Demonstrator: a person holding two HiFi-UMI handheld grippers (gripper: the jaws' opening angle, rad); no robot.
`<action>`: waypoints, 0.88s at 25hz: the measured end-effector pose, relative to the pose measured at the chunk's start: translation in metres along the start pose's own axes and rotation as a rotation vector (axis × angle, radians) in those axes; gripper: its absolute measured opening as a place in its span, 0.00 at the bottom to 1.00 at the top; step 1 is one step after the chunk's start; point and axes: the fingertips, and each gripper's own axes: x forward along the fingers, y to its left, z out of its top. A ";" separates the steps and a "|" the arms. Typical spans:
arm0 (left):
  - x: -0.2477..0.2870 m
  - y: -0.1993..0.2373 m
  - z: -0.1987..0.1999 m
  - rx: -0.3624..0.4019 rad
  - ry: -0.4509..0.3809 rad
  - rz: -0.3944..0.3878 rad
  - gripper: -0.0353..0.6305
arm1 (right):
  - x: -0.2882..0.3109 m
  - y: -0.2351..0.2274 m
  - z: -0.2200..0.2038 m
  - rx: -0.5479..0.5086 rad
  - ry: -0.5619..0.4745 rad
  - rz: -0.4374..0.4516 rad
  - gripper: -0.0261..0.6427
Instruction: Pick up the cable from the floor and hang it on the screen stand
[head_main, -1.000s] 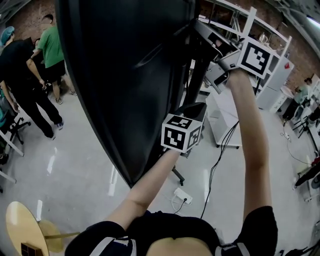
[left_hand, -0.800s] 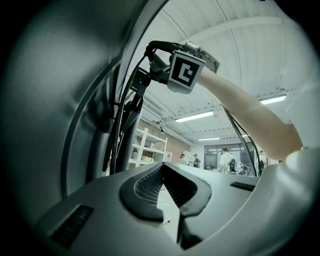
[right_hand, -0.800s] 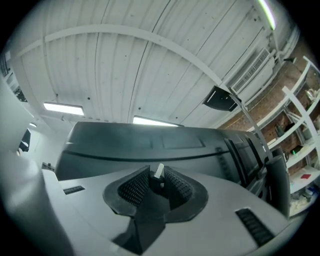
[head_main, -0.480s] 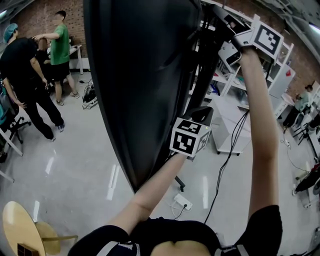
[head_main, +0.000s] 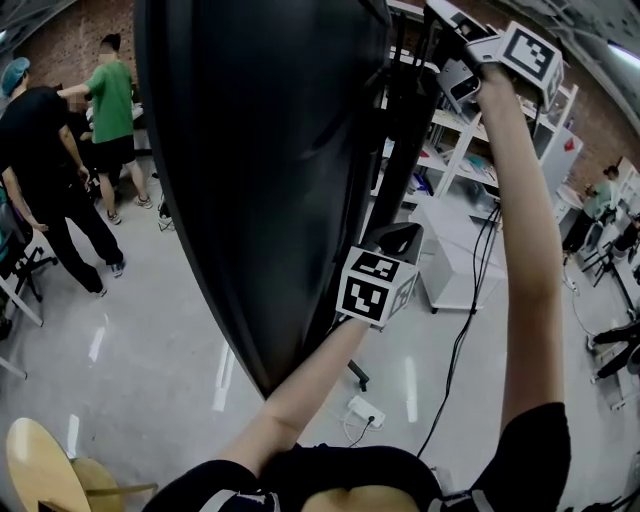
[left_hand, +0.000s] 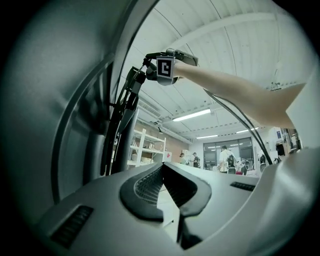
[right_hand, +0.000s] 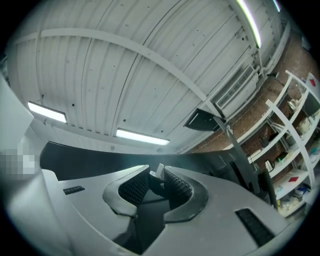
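Left gripper: your left gripper (left_hand: 162, 170) has its jaws clenched pad to pad, with nothing between them. It sits low by the screen's lower edge, just beside the stand's post.
Right gripper: your right gripper (right_hand: 157, 171) is raised at arm's length, up at the top of the stand and near the screen's upper edge. Its jaws are grasping the cable; whether the gripper touches the stand I cannot tell.
Cable: the cable (right_hand: 155, 184) shows as a dark piece with a small white tip pinched between the right pads. From there it hangs along your right arm down towards the floor (head_main: 160, 330).
Screen: the big black screen (head_main: 270, 150) fills the middle of the head view, tilted, with its lower corner close above your left forearm.
Screen stand: the stand's dark post (head_main: 400, 160) runs along the screen's right edge.
Power strip: a white power strip (head_main: 366, 408) lies on the floor below the screen's lower corner.
Shelves: white shelves (head_main: 452, 130) stand beyond the stand, on the right.
People: two people (head_main: 50, 170) stand at the far left.
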 end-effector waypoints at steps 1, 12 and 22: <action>-0.001 0.002 -0.003 0.005 0.002 -0.001 0.06 | -0.001 -0.002 0.007 -0.023 -0.020 -0.008 0.20; 0.017 -0.021 0.004 0.028 0.046 -0.009 0.06 | -0.085 -0.056 0.107 -0.124 -0.254 -0.153 0.19; 0.029 -0.039 0.010 0.064 0.047 -0.010 0.06 | -0.190 -0.121 0.142 -0.139 -0.354 -0.316 0.19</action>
